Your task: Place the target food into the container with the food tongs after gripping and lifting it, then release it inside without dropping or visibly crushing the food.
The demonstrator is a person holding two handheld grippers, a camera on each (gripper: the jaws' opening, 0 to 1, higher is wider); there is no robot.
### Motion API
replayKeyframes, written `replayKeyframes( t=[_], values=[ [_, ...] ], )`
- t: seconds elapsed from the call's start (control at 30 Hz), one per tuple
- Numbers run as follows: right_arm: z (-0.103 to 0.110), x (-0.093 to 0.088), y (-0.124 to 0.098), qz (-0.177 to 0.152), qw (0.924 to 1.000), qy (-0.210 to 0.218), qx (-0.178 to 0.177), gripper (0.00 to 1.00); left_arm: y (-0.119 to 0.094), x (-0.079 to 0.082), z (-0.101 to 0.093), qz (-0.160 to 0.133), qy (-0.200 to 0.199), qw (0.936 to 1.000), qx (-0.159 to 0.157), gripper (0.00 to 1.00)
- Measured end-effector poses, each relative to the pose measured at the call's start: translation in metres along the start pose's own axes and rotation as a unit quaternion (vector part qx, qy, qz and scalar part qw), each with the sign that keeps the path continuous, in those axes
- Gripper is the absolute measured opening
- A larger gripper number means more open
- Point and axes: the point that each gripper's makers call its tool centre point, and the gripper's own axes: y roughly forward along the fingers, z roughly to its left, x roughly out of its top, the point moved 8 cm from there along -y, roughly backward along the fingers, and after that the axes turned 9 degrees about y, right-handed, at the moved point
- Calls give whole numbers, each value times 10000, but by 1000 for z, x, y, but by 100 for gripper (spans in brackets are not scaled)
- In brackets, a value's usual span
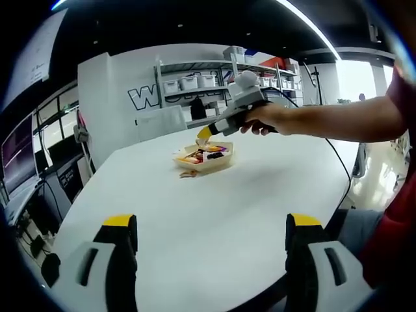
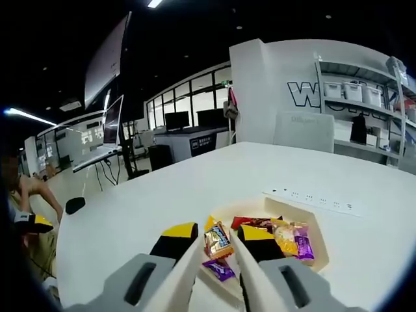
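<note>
Lower centre of the right gripper view: a wrapped snack [image 2: 218,240] sits between the right gripper [image 2: 218,242] jaws, which appear closed on it, above the tray [image 2: 312,224] of snacks. Left gripper [image 1: 211,237] jaws stand wide apart over the white table [image 1: 214,195], gripping nothing. A power strip [image 2: 312,199] lies beyond the tray.

A wrapped snack [image 2: 218,240] is seemingly pinched between the right tool's [image 2: 217,239] jaws. Below it, a cream tray [image 2: 318,257] of wrapped sweets is set on the white bench [image 2: 195,182].
</note>
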Motion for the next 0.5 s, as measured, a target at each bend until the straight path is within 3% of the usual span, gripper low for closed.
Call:
replayKeyframes(
  t=[0.5],
  values=[
    [-5,11,-1,-210,9997,-83,-36,22,0,-2,1,18,-20,10000,20,91]
  ],
)
